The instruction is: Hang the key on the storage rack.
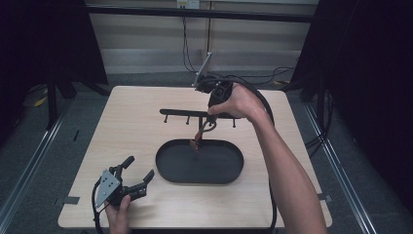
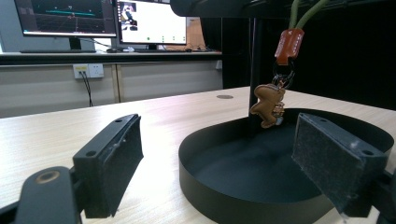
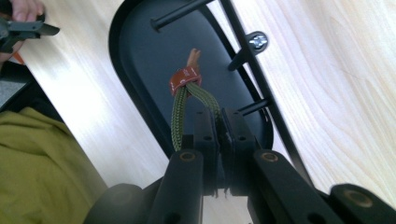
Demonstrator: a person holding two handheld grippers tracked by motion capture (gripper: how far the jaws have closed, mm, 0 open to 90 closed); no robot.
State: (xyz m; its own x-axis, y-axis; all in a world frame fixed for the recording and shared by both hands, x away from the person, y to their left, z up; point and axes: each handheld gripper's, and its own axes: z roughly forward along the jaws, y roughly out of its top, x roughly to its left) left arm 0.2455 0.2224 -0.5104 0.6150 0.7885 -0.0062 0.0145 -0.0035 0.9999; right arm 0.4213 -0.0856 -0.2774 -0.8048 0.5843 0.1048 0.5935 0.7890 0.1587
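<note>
The left tongs (image 1: 138, 179) rest spread and empty on the surface (image 1: 136, 131), out of the way. The right tongs (image 3: 220, 122) pinch the keychain's green cord (image 3: 178, 112) from above, so the keychain (image 2: 268, 103) hangs over the black tray (image 1: 214, 173), likely bound for the rack's pegs (image 1: 187, 116).

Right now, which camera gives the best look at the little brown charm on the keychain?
The left gripper view: the brown charm hangs side-on above the black tray, its outline clear. In the high view it is a small reddish speck below the right gripper. The right gripper view looks down the green cord, showing just the charm's edge.
</note>
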